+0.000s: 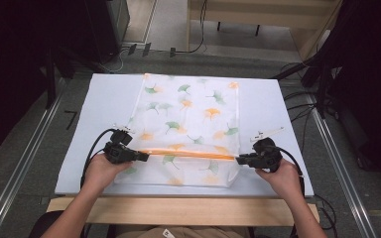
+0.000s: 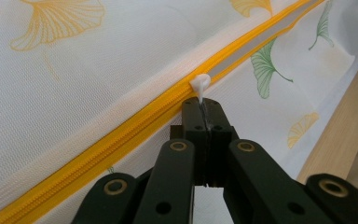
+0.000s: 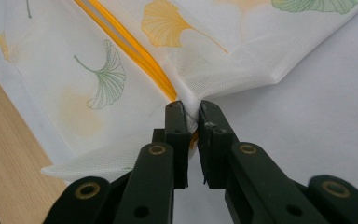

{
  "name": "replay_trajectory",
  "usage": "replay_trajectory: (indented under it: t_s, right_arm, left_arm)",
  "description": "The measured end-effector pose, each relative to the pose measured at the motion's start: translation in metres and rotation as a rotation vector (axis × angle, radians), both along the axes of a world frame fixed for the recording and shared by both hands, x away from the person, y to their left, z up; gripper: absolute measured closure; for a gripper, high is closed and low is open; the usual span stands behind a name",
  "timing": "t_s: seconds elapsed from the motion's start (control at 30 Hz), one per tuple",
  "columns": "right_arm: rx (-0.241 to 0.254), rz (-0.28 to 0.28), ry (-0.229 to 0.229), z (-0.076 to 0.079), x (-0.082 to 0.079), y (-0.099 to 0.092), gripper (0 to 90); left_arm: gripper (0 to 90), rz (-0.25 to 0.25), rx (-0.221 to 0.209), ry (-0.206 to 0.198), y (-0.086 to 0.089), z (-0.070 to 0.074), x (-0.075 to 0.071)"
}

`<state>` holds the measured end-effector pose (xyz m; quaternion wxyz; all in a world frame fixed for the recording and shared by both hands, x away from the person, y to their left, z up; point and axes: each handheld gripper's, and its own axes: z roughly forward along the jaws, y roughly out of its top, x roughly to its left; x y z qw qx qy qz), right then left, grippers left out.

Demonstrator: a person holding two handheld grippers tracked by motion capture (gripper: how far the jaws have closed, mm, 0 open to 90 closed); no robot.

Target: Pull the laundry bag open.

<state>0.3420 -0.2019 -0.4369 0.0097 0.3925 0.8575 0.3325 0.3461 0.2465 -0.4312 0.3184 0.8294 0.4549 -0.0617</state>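
White mesh, printed with orange and green ginkgo leaves, makes up the zip bag (image 1: 188,126) that lies flat on your pale blue table mat (image 1: 104,99). It is roughly rectangular, with its longer side running away from you and its near edge close to the wooden table edge (image 1: 178,210).

Its orange zipper (image 1: 191,153) runs crosswise near that end, from your left gripper (image 1: 141,156) to your right gripper (image 1: 242,159); both grippers point inward along that line. In the left gripper view the toothed tape is closed behind the slider and split into two bands ahead of it, with a pale grey gap between them. Whether anything lies inside the bag you cannot tell.

Your left gripper's black jaws are pressed together on the small white pull tab (image 2: 200,84) of the slider. Your right gripper's jaws pinch a bunched fold of the mesh at the zipper's far end (image 3: 189,112), with a narrow slit left between them where the cloth passes. The mesh puckers into creases there and lies smooth elsewhere.
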Motion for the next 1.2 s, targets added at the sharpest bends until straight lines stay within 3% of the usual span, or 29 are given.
replay_trajectory:
  t_s: [0.37,0.87,1.2]
  right_arm:
    - [-0.002,-0.007,0.002,-0.001,0.000,-0.001,84.8]
    - [0.006,-0.007,0.001,0.000,0.000,-0.003,84.9]
    - [0.012,-0.021,0.001,0.001,0.004,-0.008,84.8]
  left_arm:
    - [90.0,-0.006,0.017,0.003,-0.003,-0.002,0.000]
    - [90.0,0.008,0.005,0.017,0.002,-0.002,0.001]
    - [90.0,0.027,0.020,0.022,0.020,0.000,-0.002]
